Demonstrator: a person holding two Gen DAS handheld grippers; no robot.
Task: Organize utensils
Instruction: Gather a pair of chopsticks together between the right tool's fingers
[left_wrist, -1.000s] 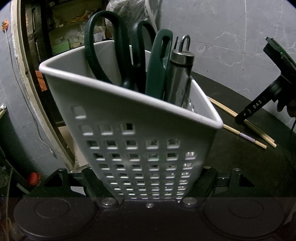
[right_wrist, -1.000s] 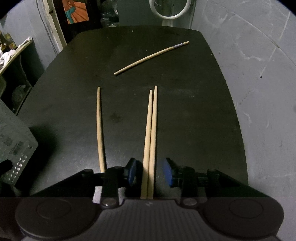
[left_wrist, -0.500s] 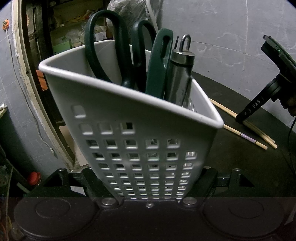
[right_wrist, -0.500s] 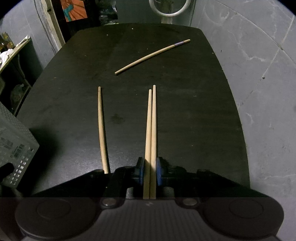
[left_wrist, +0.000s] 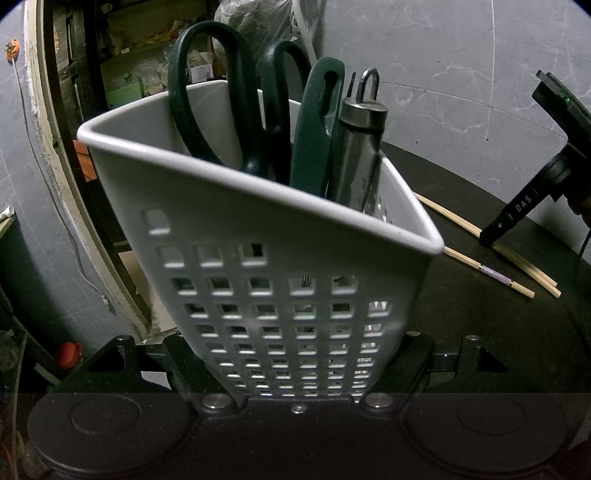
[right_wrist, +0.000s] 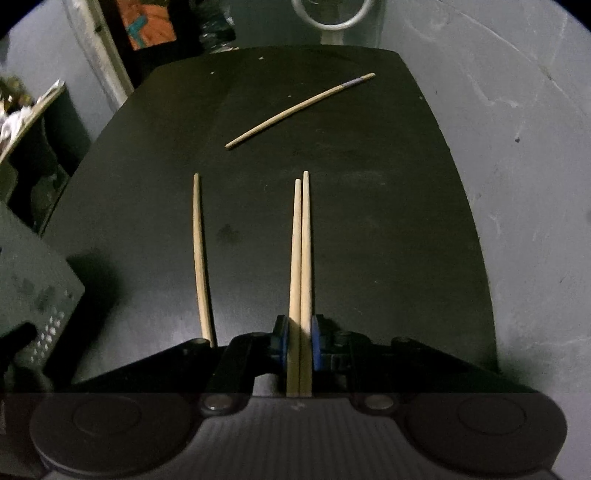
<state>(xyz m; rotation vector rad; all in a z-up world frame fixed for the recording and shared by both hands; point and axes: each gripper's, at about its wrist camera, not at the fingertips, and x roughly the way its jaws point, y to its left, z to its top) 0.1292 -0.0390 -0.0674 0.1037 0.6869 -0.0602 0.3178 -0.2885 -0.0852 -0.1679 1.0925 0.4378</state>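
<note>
Dim, fisheye-warped views, dark vignetted corners

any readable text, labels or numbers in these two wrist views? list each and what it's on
"DAS": white letters on a finger of the right gripper, left wrist view; marks on either side of them are too small to read.
Utensil basket, chopsticks, scissors: no text visible.
Orange poster: no legible words.

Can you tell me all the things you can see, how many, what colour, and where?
caddy: one, white, held tilted by the left hand-held gripper
scissors: one, dark green handles, in the caddy
green-handled utensil: one, in the caddy
steel-handled utensil: one, silver, in the caddy
chopsticks: four, pale wood, two side by side in the right hand-held gripper, two loose on the table
table: one, black
left hand-held gripper: shut on the caddy
right hand-held gripper: shut on two chopsticks
</note>
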